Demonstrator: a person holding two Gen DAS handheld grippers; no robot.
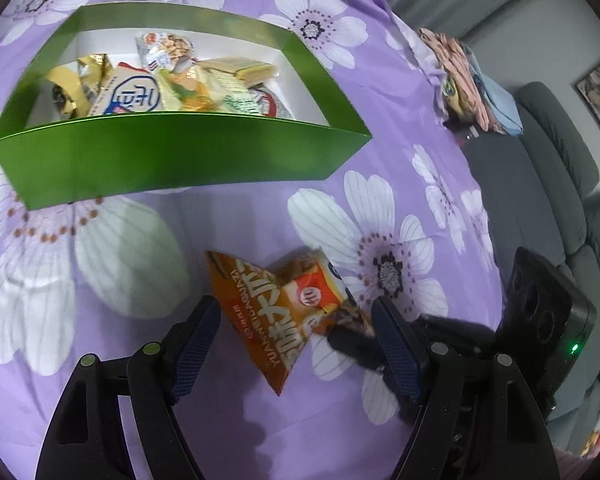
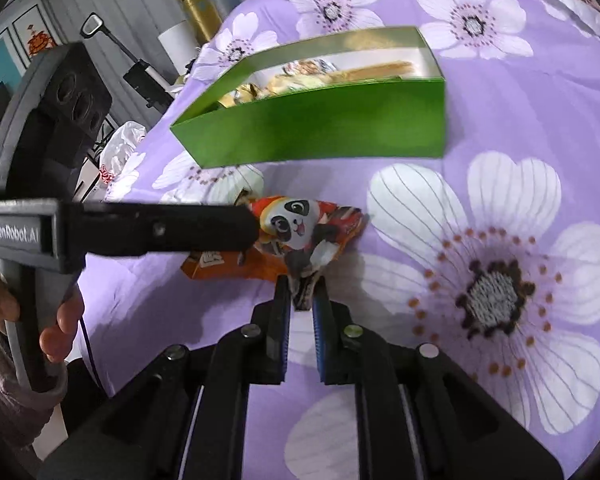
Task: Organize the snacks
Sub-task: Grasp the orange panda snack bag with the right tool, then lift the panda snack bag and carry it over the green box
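An orange snack packet lies on the purple flowered cloth in front of the green box. My left gripper stands open, with a finger on either side of the orange packet and not pressing on it. A red packet with a panda rests partly on the orange packet. My right gripper is shut on the near edge of the panda packet. One finger of the left gripper reaches in from the left. The green box holds several snack packets.
A pile of folded clothes sits at the cloth's far right edge, and a grey sofa lies beyond. A person's hand grips the left handle. A white plastic bag lies off the cloth's left edge.
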